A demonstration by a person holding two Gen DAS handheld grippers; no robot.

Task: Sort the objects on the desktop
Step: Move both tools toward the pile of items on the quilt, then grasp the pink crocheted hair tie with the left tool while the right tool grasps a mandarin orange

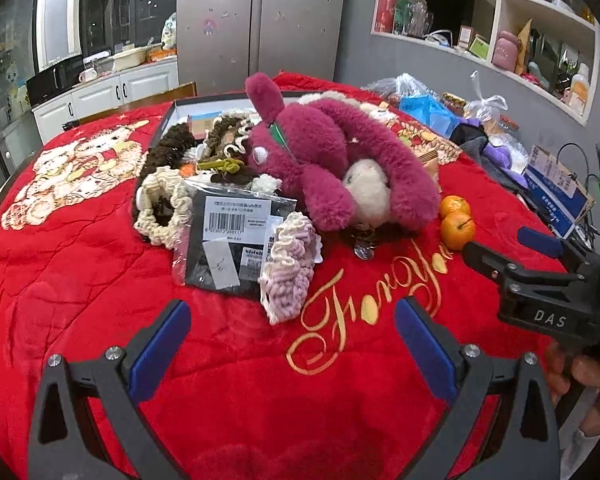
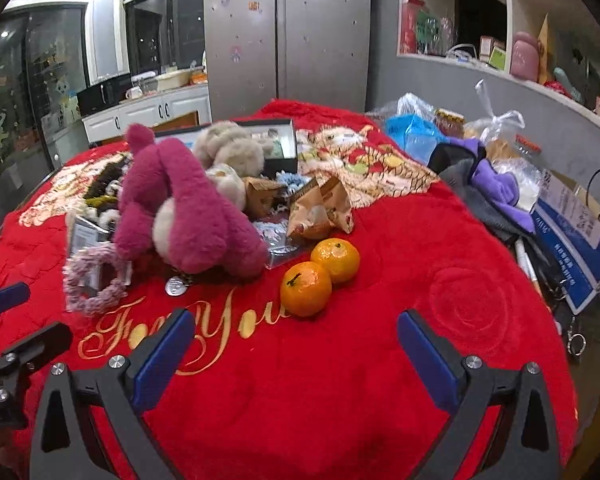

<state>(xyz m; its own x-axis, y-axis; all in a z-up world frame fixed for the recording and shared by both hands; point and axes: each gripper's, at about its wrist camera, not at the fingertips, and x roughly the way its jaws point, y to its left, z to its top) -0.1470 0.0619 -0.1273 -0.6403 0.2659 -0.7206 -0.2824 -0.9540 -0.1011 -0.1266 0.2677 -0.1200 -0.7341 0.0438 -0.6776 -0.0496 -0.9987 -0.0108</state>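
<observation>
Both claws, left (image 1: 292,344) and right (image 2: 296,350), spread wide and empty above the red blanket (image 2: 340,400) covering the counter. Just ahead, two touching tangerines (image 2: 320,276), likely to roll if nudged; beyond, pink plush (image 1: 332,160) sprawled over scrunchies (image 1: 288,268) and packets, liable to drag neighbours when lifted. Farther back, open box (image 1: 172,116), bags crowding the right edge.

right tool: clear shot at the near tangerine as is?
Probably yes. The right tool is open and empty, and the near tangerine sits just ahead on bare red blanket. Only the second tangerine touches it from behind; the pink plush is off to its left.
</observation>
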